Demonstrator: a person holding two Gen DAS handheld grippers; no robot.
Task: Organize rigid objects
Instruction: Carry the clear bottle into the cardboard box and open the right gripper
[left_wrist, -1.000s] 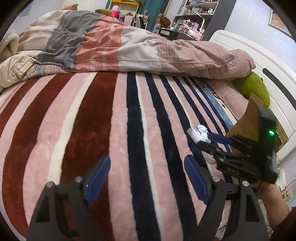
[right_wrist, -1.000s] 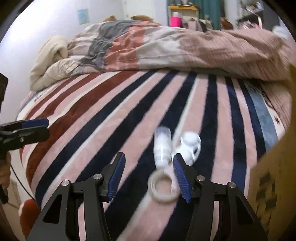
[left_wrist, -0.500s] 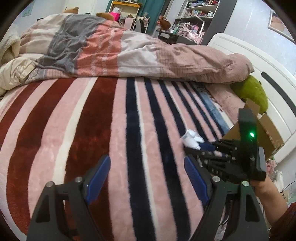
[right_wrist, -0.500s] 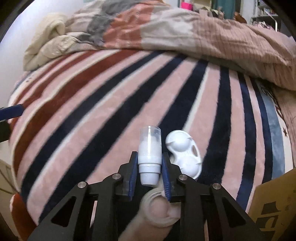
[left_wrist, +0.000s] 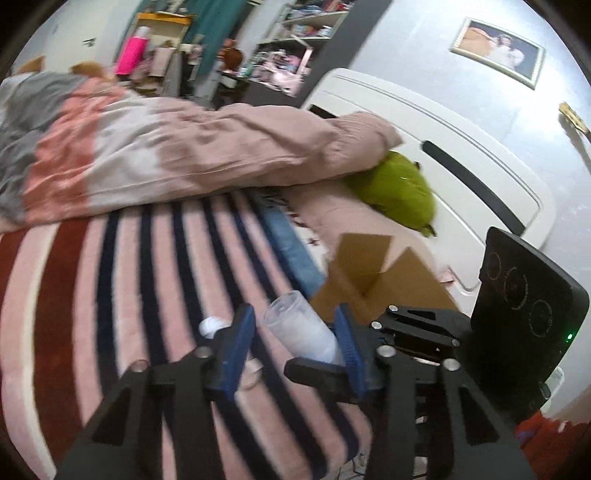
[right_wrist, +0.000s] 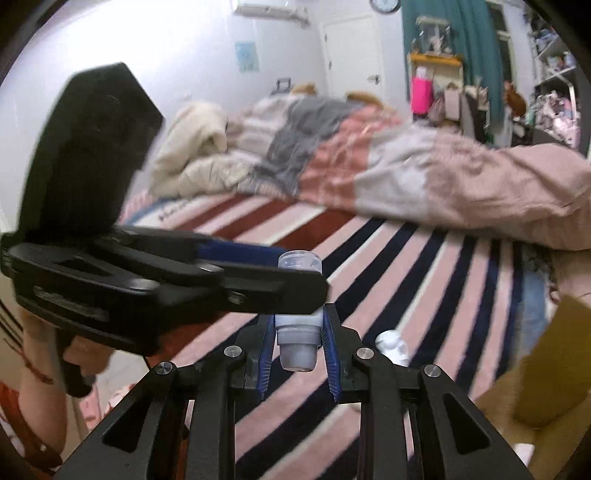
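The right gripper (right_wrist: 300, 356) has its jaws clenched on the small white bottle (right_wrist: 297, 343), lifted above the striped bed (right_wrist: 424, 280). The left gripper (left_wrist: 293, 349) is closing its jaws around the bottle's clear cap end, not yet pressing. The cardboard box (left_wrist: 373, 280) waits at two o'clock; I judge the bottle must travel there next.

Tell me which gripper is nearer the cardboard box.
Right. The right gripper, clamped on the bottle, is beside the box. The left gripper, closing round that bottle, reaches in from the side away from the box.
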